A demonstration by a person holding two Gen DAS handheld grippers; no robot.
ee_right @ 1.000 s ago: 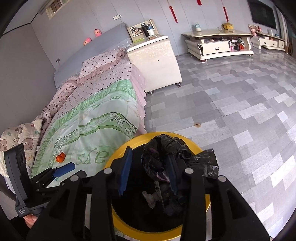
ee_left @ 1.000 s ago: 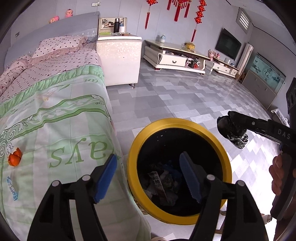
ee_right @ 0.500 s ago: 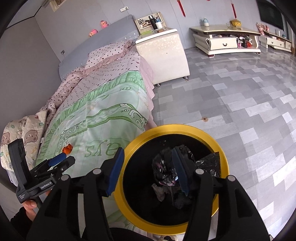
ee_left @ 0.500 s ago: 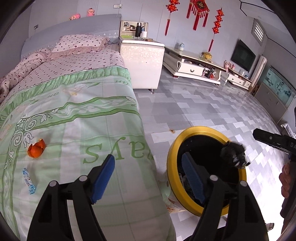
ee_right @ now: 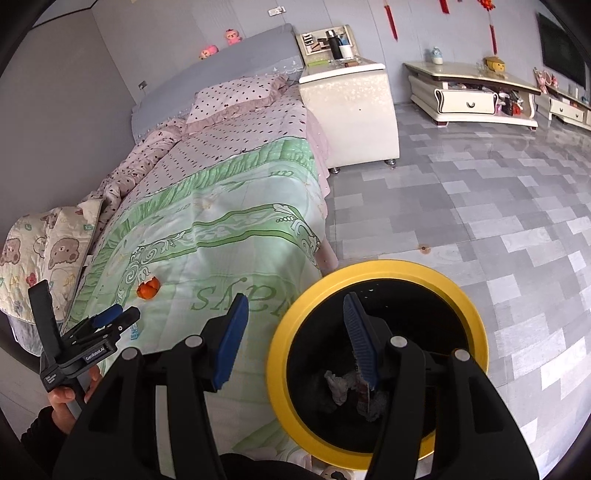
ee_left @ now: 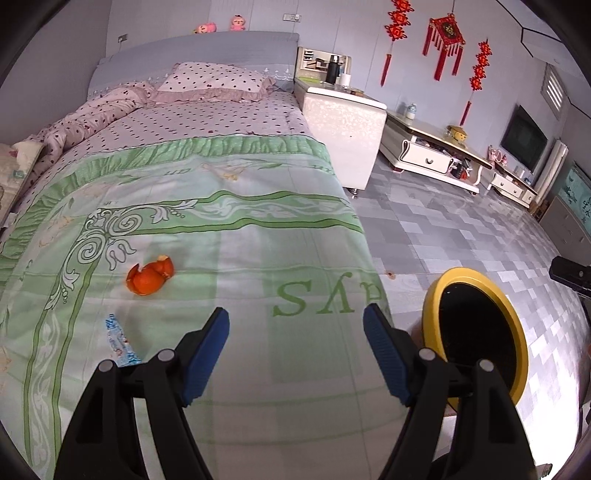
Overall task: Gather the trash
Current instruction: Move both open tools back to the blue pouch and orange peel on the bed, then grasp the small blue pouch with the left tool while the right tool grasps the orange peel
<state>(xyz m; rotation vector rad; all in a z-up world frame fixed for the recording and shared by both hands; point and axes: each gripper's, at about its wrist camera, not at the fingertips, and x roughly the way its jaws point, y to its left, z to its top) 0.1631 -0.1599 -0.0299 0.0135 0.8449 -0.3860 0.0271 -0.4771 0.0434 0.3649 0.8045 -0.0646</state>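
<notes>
Trash on the bed: two pieces. One orange peel (ee_left: 150,276) lies on the green patterned bedspread (ee_left: 258,236); one small blue-and-white wrapper (ee_left: 119,340) lies near it, closer to the camera, apart from the peel. In the right wrist view the peel (ee_right: 148,288) sits just beyond the left gripper (ee_right: 110,317).

One bin (ee_right: 376,271), yellow rim with black inside, stands on the floor against the foot of the bed; crumpled grey scraps (ee_right: 343,386) lie at its bottom, count unclear.

Grippers: two. Left gripper (ee_left: 295,350) hangs over the bedspread, blue fingers (ee_left: 207,354) spread wide, nothing between them. Right gripper (ee_right: 293,339) hangs over the bin's rim, fingers (ee_right: 231,338) released and empty. A hand (ee_right: 68,397) holds the left gripper's handle.

Bed: one polka-dot pillow (ee_left: 214,79), grey headboard (ee_left: 192,51) with two pink toys (ee_left: 221,25) on top. One white bedside cabinet (ee_left: 343,125) stands beside the bed. Floor (ee_right: 480,206) is of grey tiles in mixed shades. Three red hanging ornaments (ee_left: 443,40) are on the wall; low white cabinets stand along it.
</notes>
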